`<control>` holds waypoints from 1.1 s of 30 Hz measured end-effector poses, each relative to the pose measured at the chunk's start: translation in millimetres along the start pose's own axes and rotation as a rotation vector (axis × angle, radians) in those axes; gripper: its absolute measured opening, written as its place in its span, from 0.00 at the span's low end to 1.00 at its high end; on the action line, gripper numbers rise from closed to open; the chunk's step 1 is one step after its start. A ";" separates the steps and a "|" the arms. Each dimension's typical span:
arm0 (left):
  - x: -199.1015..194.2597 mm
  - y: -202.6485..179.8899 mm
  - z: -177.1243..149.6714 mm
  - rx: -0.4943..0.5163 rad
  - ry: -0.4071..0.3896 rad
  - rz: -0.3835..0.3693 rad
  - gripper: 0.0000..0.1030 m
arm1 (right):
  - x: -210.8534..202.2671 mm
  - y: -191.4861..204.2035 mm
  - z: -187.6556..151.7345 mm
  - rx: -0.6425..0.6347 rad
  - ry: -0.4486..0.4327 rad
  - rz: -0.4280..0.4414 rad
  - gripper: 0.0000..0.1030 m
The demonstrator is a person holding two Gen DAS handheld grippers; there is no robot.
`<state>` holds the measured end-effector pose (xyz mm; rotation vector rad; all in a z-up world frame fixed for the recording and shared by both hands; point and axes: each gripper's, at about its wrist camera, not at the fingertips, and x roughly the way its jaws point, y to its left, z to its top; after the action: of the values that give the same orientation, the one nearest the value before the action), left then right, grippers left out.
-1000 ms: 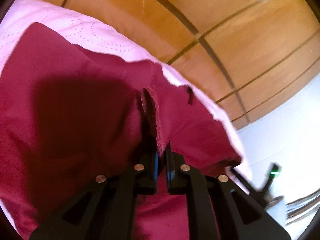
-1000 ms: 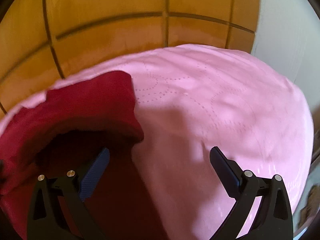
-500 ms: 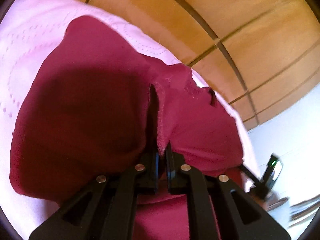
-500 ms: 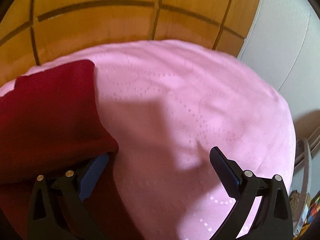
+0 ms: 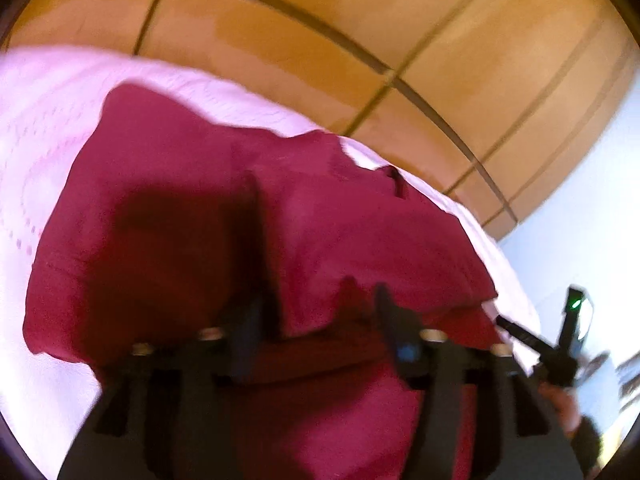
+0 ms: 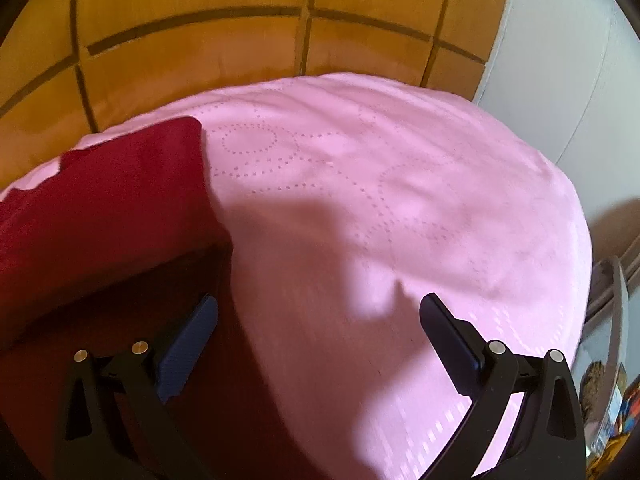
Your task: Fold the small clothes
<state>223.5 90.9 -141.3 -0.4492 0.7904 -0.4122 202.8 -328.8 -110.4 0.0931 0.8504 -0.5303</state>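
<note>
A dark red garment (image 5: 160, 220) lies folded over on the pink bedspread (image 5: 32, 120). My left gripper (image 5: 316, 312) hovers low over it and its jaws are opening. A ridge of the red cloth stands loose between the blurred fingers, and the pads do not press on it. In the right wrist view the garment (image 6: 100, 208) fills the left side. My right gripper (image 6: 320, 308) stands open over the garment's right edge, with its left finger above red cloth, its right finger above bare bedspread (image 6: 400, 200), and nothing held.
A wooden panelled headboard (image 5: 360, 20) runs behind the bed, with a white wall (image 6: 560, 60) to its right. A black device with a green light (image 5: 574, 312) shows at the right edge of the left wrist view. Clutter (image 6: 612, 400) lies beyond the bed's right side.
The left jaws, shut on a ridge of the red cloth before, have parted and let it go. The folded flap now lies flatter. The right gripper stayed open and shifted slightly.
</note>
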 end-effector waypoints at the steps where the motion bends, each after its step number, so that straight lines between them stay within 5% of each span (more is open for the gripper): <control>1: -1.8 -6.9 -1.5 0.036 -0.012 0.012 0.75 | -6.7 -0.2 -0.9 0.005 -0.024 0.009 0.97; 4: -7.7 -10.8 -2.2 0.059 -0.054 0.048 0.82 | -31.4 10.4 5.0 0.004 -0.129 0.077 0.97; 12: -12.0 11.3 -0.1 -0.032 -0.066 0.065 0.84 | -24.5 85.3 31.5 -0.204 -0.203 0.156 0.97; 16: -2.6 6.0 -0.5 -0.006 -0.036 0.085 0.88 | 0.9 111.2 33.7 -0.295 -0.162 0.056 0.97; 21: -2.1 8.7 -1.2 -0.007 -0.032 0.074 0.90 | 33.0 88.4 40.7 -0.187 -0.048 -0.012 0.97; 33: 5.6 4.5 -0.1 0.025 -0.015 0.084 0.97 | 27.5 72.6 36.6 -0.145 -0.057 0.043 0.97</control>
<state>227.8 91.6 -147.0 -0.3943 0.7856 -0.3396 277.8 -287.6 -115.7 -0.0364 0.8265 -0.4273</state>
